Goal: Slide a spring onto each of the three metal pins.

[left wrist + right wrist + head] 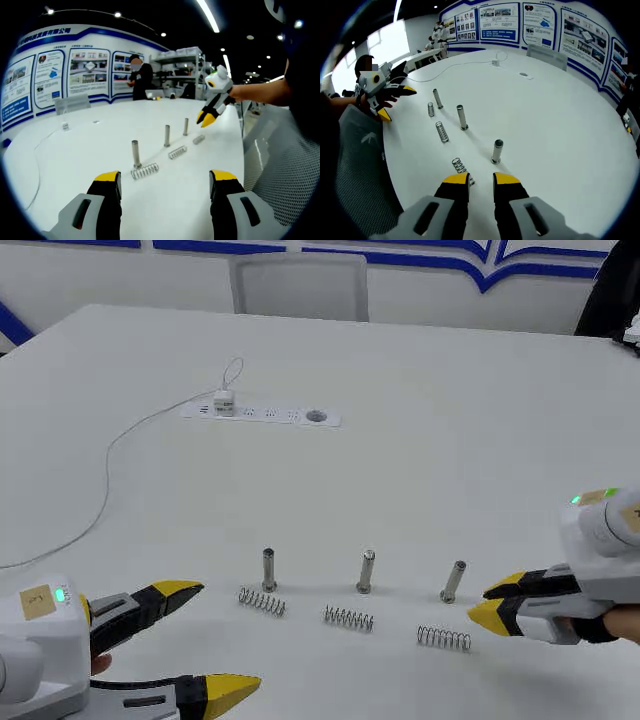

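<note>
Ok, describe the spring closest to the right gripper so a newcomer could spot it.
On the white table, three metal pins stand in a row, a spring lying before each. Take the spring at the rightmost pin; unlike the other two, it lies just off the right gripper.

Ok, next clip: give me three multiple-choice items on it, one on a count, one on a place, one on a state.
1. How many pins stand upright? A two B three C four
2. The springs lie: A on the table by the pins B on the pins C in a tray
3. The left gripper is: A shut on a spring B shut, empty C open, empty

Key: B, three stand in a row; A, each lies flat near a pin's base; C, its jaws are wide apart with nothing between.
</note>
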`<act>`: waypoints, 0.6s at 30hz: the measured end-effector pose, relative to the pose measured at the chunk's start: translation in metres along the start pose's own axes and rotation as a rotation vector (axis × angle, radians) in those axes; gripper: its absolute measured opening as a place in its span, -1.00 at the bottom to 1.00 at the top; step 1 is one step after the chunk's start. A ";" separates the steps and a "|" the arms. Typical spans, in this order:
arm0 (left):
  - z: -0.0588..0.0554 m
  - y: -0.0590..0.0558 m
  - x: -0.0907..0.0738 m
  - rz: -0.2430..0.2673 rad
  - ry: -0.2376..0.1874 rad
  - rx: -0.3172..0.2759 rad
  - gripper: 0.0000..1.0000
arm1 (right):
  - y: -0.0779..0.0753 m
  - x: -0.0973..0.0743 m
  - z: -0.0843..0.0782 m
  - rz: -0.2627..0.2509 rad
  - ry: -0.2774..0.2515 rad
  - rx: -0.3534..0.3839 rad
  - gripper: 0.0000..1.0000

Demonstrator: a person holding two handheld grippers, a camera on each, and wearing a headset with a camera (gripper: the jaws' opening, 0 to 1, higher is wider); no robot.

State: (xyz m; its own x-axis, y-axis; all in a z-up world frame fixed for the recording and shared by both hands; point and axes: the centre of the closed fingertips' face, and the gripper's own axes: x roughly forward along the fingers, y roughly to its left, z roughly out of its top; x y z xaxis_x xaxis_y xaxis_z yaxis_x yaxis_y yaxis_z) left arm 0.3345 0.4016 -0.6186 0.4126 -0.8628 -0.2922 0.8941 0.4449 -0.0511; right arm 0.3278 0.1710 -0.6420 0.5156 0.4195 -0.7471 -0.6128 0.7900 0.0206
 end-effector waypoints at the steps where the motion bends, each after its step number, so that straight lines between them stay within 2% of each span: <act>1: 0.001 0.000 0.000 0.000 0.000 0.001 0.47 | 0.004 0.002 -0.002 0.021 0.002 -0.026 -0.61; 5: 0.001 -0.001 0.000 -0.001 0.001 0.004 0.47 | 0.011 0.008 -0.007 0.067 0.010 -0.077 -0.61; 11: 0.000 0.000 -0.003 0.005 0.006 0.003 0.46 | 0.020 0.017 -0.016 0.122 0.039 -0.217 -0.61; 18: 0.000 0.001 -0.005 0.010 0.009 0.002 0.46 | 0.019 0.021 -0.015 0.151 0.032 -0.271 -0.62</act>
State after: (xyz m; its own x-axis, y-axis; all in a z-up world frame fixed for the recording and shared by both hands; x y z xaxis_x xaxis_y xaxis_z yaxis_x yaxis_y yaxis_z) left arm 0.3329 0.4061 -0.6176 0.4204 -0.8559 -0.3011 0.8901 0.4535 -0.0464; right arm 0.3180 0.1884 -0.6673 0.3902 0.5057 -0.7694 -0.8205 0.5701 -0.0414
